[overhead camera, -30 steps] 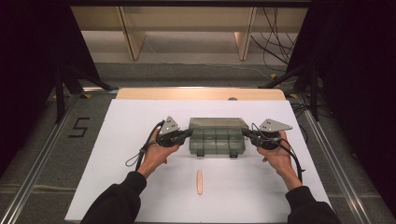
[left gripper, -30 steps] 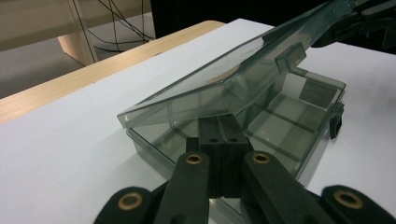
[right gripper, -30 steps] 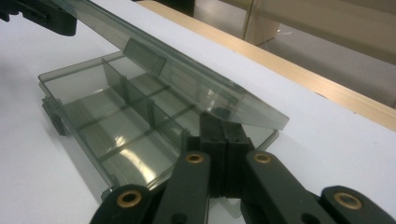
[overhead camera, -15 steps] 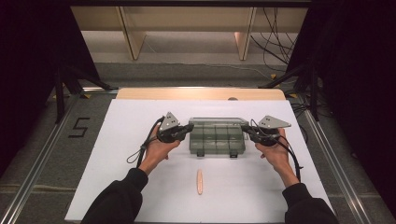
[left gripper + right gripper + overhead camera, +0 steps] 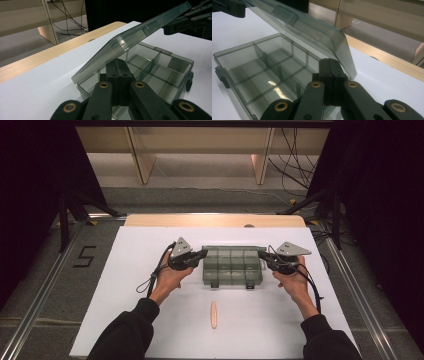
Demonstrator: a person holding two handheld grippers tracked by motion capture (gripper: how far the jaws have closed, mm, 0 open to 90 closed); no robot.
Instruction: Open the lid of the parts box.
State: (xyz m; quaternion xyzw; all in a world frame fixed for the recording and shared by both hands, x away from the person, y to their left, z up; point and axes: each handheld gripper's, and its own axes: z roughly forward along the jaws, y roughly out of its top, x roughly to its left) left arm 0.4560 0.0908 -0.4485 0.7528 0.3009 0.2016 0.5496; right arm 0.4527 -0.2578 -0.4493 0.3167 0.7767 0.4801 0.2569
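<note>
We are lifting the lid [image 5: 130,42] of the compartment box [image 5: 232,266] from nine and three o'clock, both grippers' [image 5: 196,258] [image 5: 266,258] jaws together; next, swing it fully back.

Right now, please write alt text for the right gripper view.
The closed right gripper props up the partly raised lid of a clear compartment box on a white table. Its compartments look empty.

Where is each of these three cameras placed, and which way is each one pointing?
High view: above the person's side, looking forward and down at the white table; forearms, both hands.
Left gripper view: rides the left tongs, shut, facing the clear box under its half-raised lid.
Right gripper view: rides the right tongs, shut, from the opposite end.
Shared: box and lid.
</note>
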